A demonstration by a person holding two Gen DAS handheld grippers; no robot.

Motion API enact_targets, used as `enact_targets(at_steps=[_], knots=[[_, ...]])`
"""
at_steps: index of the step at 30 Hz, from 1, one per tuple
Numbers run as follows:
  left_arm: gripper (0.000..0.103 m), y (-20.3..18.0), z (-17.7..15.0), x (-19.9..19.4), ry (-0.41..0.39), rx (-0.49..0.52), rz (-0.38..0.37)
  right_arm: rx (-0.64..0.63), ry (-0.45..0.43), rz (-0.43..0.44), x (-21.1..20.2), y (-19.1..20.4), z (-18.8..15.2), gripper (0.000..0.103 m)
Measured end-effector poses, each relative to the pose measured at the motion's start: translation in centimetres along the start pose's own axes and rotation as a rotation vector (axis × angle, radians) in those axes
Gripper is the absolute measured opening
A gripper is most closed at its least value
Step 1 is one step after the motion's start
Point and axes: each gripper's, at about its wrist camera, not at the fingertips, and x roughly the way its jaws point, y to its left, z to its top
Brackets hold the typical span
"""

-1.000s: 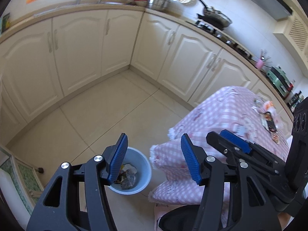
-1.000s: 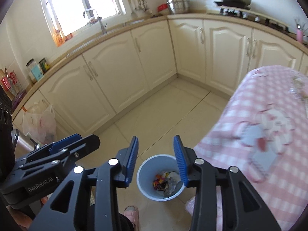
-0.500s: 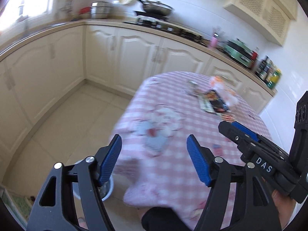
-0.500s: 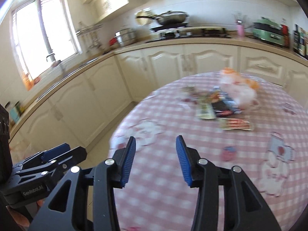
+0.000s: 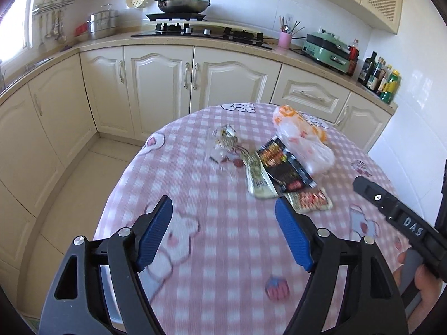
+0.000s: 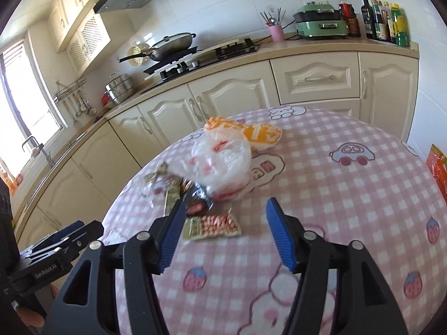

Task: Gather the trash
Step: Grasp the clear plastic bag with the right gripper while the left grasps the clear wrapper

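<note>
While both jaws stand spread, we hold our left gripper (image 5: pixel 223 234) and right gripper (image 6: pixel 225 233) above the wrappers (image 5: pixel 282 167) on the table (image 5: pixel 212 279).

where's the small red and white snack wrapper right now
The small red and white snack wrapper lies flat on the pink checked tablecloth, nearest the right hand-held gripper. In the left wrist view it sits just below the black wrapper.
</note>
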Motion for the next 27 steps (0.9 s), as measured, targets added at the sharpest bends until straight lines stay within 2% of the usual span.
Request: enact_targets(at_steps=[4,8,12,13,14,16,17,19,20,21,22,23,24,27], knots=[[0.073,0.4,1.9,2.6,0.002,-0.015,0.019,0.083,0.015,0.050,2.6,-0.8,2.1,0.063],[0.073,1.3,3.4,5.0,0.005,-0.029,0.033,0.153,0.034,0.049,5.7,-1.4,3.9,0.063],[0.073,1.5,4.2,7.1,0.017,-0.018,0.034,0.192,0.078,0.069,8.2,-2.2,4.3,0.062],[0.073,1.4,4.3,7.4,0.019,-0.013,0.029,0.187,0.081,0.074,8.5,-2.2,4.3,0.047],[0.073,1.2,4.4,7.9,0.019,-0.005,0.024,0.175,0.089,0.084,8.8,-2.2,4.2,0.038],[0.073,1.0,4.7,8.5,0.019,0.003,0.021,0.161,0.093,0.099,9.0,-2.1,4.2,0.012],[0.072,0.8,4.8,8.9,0.019,0.004,0.017,0.143,0.081,0.097,8.8,-1.9,4.2,0.011],[0.063,0.7,5.1,9.5,0.020,0.003,0.005,0.097,0.037,0.075,7.9,-1.2,4.4,0.009],[0.051,0.5,5.2,10.0,0.032,0.007,-0.014,0.077,0.019,0.064,7.6,-0.9,4.5,0.008],[0.034,0.4,5.3,10.4,0.042,0.011,-0.029,0.064,0.006,0.059,7.3,-0.6,4.5,0.008],[0.028,0.3,5.2,10.8,0.057,0.013,-0.051,0.044,-0.014,0.052,6.9,-0.2,4.5,0.007],[0.018,0.3,5.1,10.9,0.060,0.010,-0.062,0.034,-0.026,0.046,6.7,0.0,4.6,0.007],[0.014,0.3,5.0,10.6,0.051,0.011,-0.064,0.023,-0.037,0.042,6.5,0.3,4.6,0.007],[0.013,0.4,4.8,8.8,0.004,0.015,-0.090,0.001,-0.067,0.043,5.5,1.0,4.6,0.007]])
